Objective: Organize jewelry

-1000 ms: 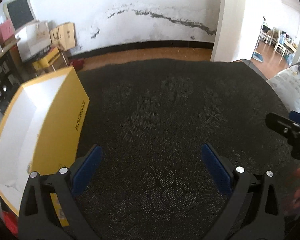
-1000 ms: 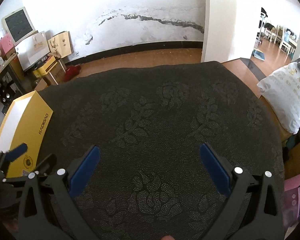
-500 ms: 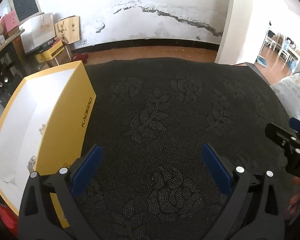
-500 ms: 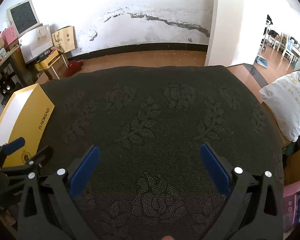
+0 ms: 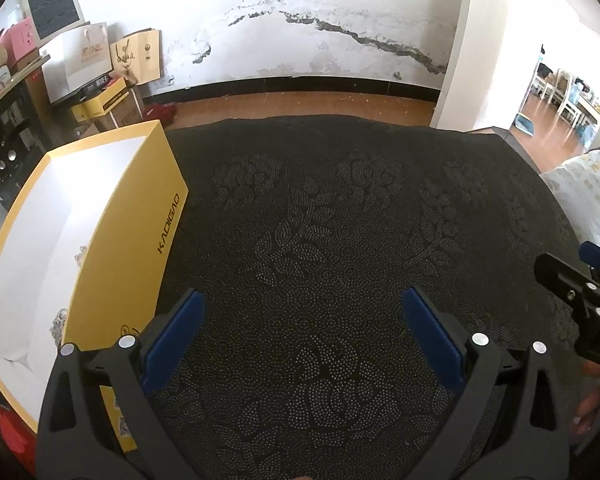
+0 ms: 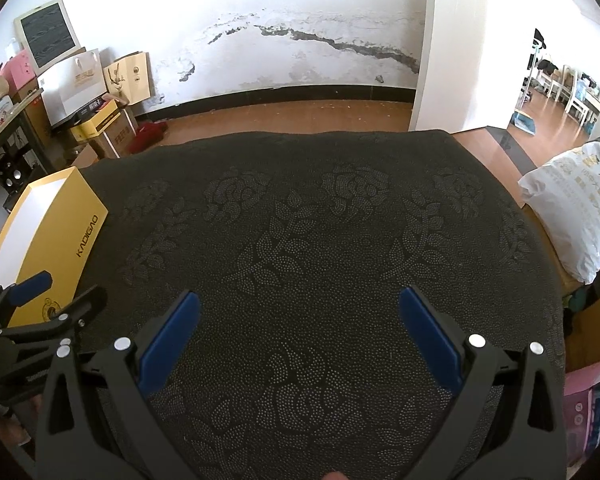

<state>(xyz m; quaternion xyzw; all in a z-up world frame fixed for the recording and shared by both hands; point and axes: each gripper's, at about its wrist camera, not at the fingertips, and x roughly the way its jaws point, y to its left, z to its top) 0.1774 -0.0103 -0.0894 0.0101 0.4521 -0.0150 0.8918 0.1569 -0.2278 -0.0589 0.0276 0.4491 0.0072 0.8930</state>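
Change: both cameras tilted up a bit vs a second ago; more wall and door in frame, yellow box sits further toward mid-frame in the left wrist view. Nothing on the table shifted.
Left view, gripper: left gripper [image 5: 300, 312] hovers above the dark floral tablecloth [image 5: 340, 240], blue pads [image 5: 172, 336] spread wide, nothing between them.
Left view, box: open yellow box [image 5: 132, 240] at the table's left edge, white inside, "KADIGAO" printed on its side. Nearest left finger overlaps its lower corner in frame (contact cannot be told).
Left view, jewelry: small pale pieces [image 5: 60, 320] lie inside the box against the near wall, another bit higher up; too small to identify.
Left view, other tool: right gripper [image 5: 572, 280] pokes in from the right edge, with part of a hand [image 5: 592, 400] below it.
Right view, gripper: right gripper [image 6: 298, 312] also above the cloth [image 6: 320, 240], fingers wide apart and empty.
Right view, box: same yellow box [image 6: 56, 232] far left, well apart from this gripper; contents not visible from here.
Right view, other tool: left gripper [image 6: 54, 288] at the left edge, just beside the box's near end, fingers apart.
Right view, surroundings: white plastic bag [image 6: 572, 208] off the table's right side.
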